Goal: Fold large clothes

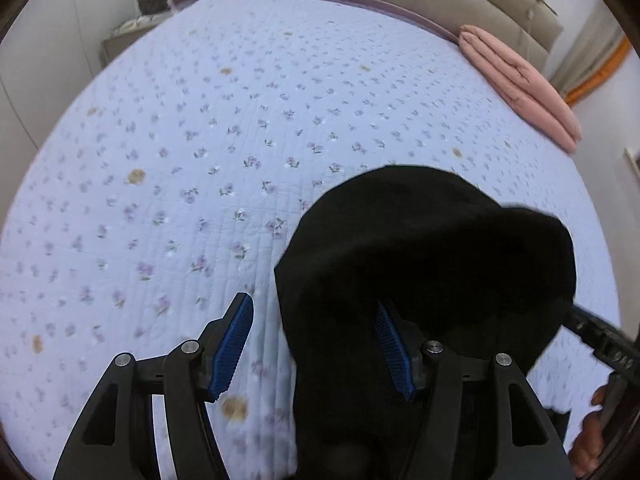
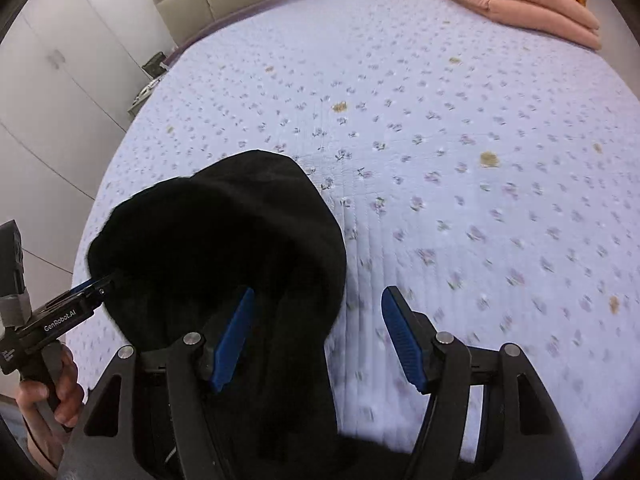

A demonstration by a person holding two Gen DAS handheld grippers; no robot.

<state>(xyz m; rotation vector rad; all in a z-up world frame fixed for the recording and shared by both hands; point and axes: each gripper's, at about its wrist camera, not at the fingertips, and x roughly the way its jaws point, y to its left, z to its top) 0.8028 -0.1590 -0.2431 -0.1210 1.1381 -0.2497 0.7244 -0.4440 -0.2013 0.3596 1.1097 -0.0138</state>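
Bright even light, blurred fisheye edges.

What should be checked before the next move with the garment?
1. Left claw gripping the garment: not ok; jaws open, cloth only draped over one finger.
2. Right claw gripping it: not ok; jaws open, cloth draped over one finger.
3. Garment spread flat: not ok; it is bunched.
4. Room on the bed ahead: ok; bare quilt.
5. Pink blanket out of the way: ok; folded at the far edge.
6. Garment type and edges: cannot tell; it shows as a plain black mass.
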